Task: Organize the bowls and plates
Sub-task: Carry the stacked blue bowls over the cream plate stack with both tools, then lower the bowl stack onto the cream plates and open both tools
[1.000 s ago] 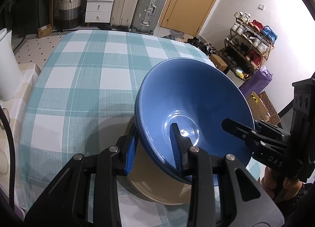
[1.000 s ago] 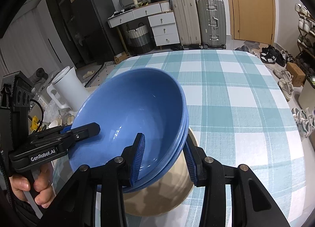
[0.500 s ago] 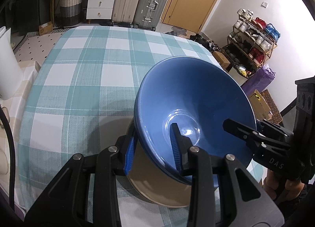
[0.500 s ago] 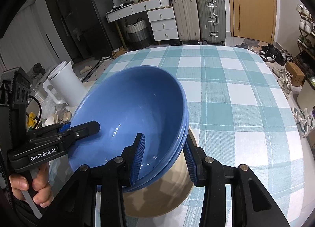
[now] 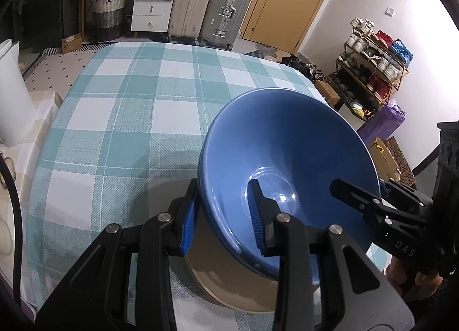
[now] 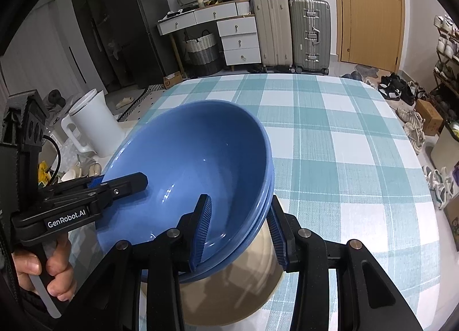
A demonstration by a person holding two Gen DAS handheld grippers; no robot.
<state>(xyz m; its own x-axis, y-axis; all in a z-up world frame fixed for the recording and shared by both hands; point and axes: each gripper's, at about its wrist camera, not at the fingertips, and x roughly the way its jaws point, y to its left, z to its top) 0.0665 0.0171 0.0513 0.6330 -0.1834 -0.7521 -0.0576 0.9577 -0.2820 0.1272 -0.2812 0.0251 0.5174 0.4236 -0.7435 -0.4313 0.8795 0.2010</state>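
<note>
- Around the near end of the checked tablecloth the cloth lies bare out to its far edge; beyond it stand two suitcases, white drawers, a woven basket and a wooden door.
- A shoe rack stands along the wall on the right side, and a white jug sits off the table on the left side.
- The blue bowls are nested, at least two rims showing one inside the other, and they tilt over a tan plate that lies on the cloth beneath them.
- The top bowl holds nothing but light reflections.
- The left gripper is clenched on the stack's rim on the left side, one pad inside and one outside.
- The right gripper clamps the opposite rim in the same way.
- A hand grips the left tool's handle.
</note>
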